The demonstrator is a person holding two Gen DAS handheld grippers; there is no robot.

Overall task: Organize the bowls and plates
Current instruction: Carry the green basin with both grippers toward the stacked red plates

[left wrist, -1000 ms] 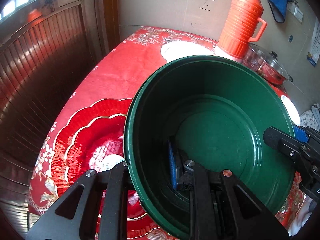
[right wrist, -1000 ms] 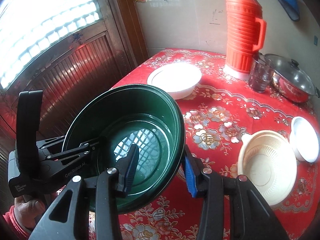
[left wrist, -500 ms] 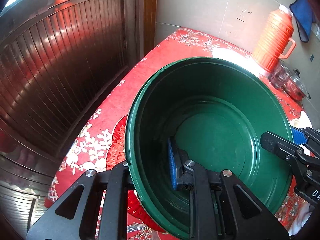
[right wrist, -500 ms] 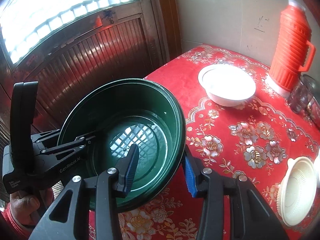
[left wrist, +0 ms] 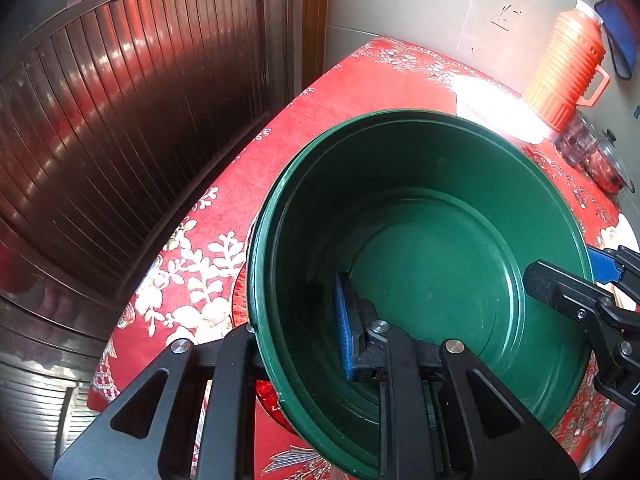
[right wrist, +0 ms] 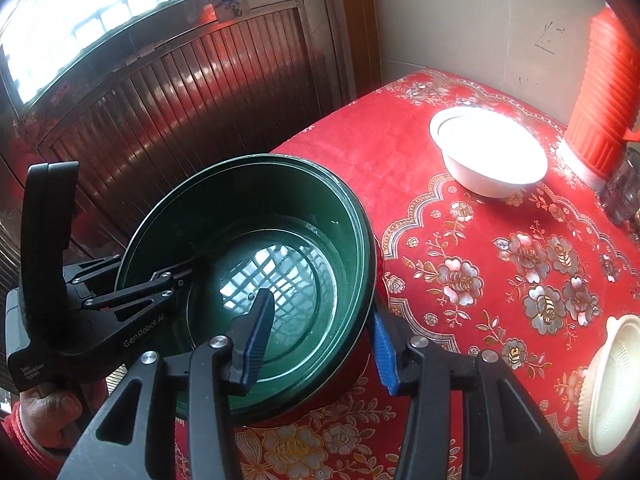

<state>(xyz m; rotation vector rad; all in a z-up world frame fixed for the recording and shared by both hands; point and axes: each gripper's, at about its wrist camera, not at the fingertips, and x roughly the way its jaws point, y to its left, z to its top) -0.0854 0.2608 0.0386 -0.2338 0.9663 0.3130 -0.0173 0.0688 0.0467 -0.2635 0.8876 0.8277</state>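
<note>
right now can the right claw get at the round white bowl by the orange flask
Probably not yet: the right claw straddles the rim of the large green plastic basin, its jaws opening. Once free, bare red tablecloth leads to the round white bowl.

Ahead of my hand-held gripper I see the desk (right wrist: 460,248) under a red cloth with flowers. To its left stands a dark wooden slatted partition (right wrist: 180,112), shining with reflections. Above that, a bright window (right wrist: 120,4) gives daylight. Beyond the desk is a pale wall (left wrist: 440,12) with small marks.
</note>
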